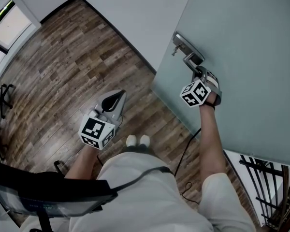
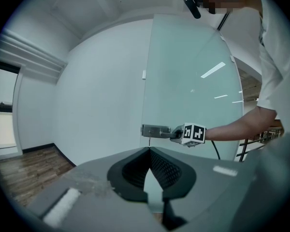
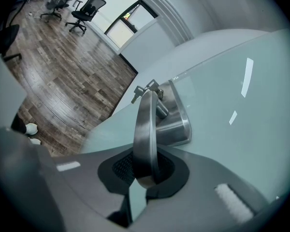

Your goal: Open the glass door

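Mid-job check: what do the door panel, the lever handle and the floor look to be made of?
The door panel looks like frosted glass: pale green, matte, with soft light streaks. The lever handle seems brushed metal, likely steel: grey satin sheen. The floor shows wood-grain planks; real wood or laminate, I cannot tell.

Right claw clamped, arm outstretched; left claw shut, held low.
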### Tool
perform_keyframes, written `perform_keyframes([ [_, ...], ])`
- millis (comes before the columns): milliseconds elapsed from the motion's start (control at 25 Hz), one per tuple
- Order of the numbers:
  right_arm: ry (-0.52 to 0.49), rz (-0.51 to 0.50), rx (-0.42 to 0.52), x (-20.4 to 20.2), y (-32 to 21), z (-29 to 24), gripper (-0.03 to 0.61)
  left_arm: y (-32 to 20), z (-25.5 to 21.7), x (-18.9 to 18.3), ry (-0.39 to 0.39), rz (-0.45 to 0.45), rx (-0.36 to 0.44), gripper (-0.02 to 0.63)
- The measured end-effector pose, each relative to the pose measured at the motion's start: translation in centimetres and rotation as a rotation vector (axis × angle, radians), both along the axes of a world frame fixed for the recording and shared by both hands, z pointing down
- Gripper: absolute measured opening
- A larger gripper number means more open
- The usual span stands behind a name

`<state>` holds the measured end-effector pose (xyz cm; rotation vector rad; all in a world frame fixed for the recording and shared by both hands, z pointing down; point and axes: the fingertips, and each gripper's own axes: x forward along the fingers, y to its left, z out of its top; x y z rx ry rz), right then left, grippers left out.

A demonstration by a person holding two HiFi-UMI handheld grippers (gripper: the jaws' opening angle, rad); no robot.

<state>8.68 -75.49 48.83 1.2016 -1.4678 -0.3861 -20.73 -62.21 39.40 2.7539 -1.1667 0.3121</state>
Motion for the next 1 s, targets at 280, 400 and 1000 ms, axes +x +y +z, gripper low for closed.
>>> perform_keyframes([
  [280,-0.002,0.017,0.003,1.0,0.4,0.4,0.026,1.7,0.8,0.1,-0.004,-0.013,0.001,0.000],
  [400,-0.005,0.016,-0.001,1.0,0.2,0.5,0.025,1.7,0.9,-0.2,-0.006,-0.019,-0.001,0.000],
  [1000,-0.076,0.087,-0.017,2.0,-0.3,0.6,0.086,1.5,0.1,-1.0,-0.007,-0.031,0.016,0.000],
])
